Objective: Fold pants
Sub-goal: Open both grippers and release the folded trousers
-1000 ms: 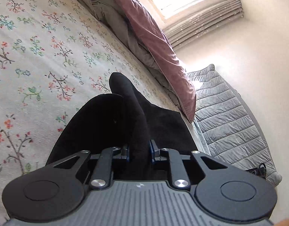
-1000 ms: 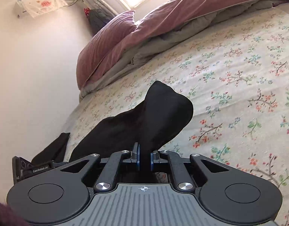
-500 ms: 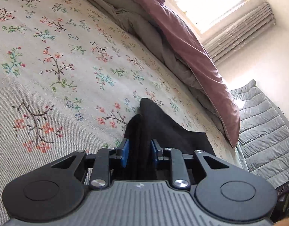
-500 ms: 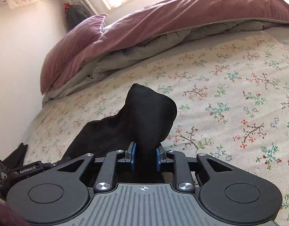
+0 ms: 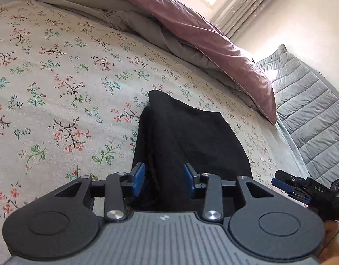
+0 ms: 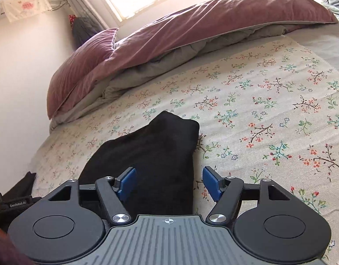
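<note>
The black pants (image 5: 187, 137) lie in a folded bundle on the floral bedsheet (image 5: 58, 92). My left gripper (image 5: 163, 180) sits at their near end. Its jaws are opening, with a ridge of black cloth between the blue pads (image 5: 138, 178), which no longer squeeze it. In the right wrist view the same pants (image 6: 151, 154) reach in between my right gripper's (image 6: 169, 184) opening jaws. The right pad (image 6: 211, 185) stands clear of the cloth. The right gripper (image 5: 288, 185) also shows at the left view's right edge.
A purple duvet (image 6: 191, 28) over grey bedding and a purple pillow (image 6: 85, 57) are heaped at the head of the bed under a bright window. A grey quilted cover (image 5: 306, 101) lies beside the bed. Something dark (image 6: 23, 183) sits at the bed's left edge.
Both grippers were shut on raised folds of the pants; now both pairs of jaws have spread and the cloth has sunk onto the sheet. Both views have swung and levelled.
</note>
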Motion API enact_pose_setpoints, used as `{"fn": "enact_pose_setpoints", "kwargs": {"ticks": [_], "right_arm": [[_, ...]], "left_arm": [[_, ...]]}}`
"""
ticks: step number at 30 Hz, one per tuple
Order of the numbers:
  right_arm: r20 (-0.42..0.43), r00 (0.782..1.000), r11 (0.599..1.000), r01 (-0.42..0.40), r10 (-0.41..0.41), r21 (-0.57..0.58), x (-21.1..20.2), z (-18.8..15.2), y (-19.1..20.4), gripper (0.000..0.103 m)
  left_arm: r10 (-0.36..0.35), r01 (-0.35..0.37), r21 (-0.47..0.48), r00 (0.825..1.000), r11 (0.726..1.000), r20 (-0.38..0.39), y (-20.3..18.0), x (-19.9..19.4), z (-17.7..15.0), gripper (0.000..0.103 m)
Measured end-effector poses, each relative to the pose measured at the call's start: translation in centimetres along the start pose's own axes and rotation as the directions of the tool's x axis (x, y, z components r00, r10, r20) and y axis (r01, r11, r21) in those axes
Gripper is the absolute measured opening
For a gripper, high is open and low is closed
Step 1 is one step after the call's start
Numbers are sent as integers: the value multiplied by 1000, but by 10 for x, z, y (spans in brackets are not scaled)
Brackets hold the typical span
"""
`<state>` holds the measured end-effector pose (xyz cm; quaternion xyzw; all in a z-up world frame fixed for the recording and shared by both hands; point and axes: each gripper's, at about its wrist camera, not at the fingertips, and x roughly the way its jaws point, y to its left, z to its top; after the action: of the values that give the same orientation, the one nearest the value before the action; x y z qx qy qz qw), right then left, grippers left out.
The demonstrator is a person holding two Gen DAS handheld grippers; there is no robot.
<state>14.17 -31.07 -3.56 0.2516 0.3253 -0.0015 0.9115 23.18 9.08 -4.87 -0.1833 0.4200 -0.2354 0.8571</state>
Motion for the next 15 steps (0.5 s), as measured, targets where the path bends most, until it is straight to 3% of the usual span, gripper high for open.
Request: {"fn": "enact_pose_setpoints", "kwargs": {"ticks": [4,9,10,11,15], "right_arm": [[-37,999,999,5,-7,-37,-20,-21,13,69],[-124,989,987,57,-76,-151,-22,-53,33,70],[-135,987,984,58,-81,-165,-21,-59,35,70],[-145,986,983,57,-82,-173,-21,-63,37,70],[-168,983,983,46,-76,-177,-19,-73,45,70]], "left_arm": [[-11,13,27,999,1000,-52,-16,-8,-18,47],[125,-118,74,987,990,-103,-30,1,-36,46],[146,-139,76,984,987,-103,-30,3,-38,40],[155,-148,77,983,986,-98,-31,3,-39,19],[151,-149,122,989,981,-3,-45,-15,-40,15]]}}
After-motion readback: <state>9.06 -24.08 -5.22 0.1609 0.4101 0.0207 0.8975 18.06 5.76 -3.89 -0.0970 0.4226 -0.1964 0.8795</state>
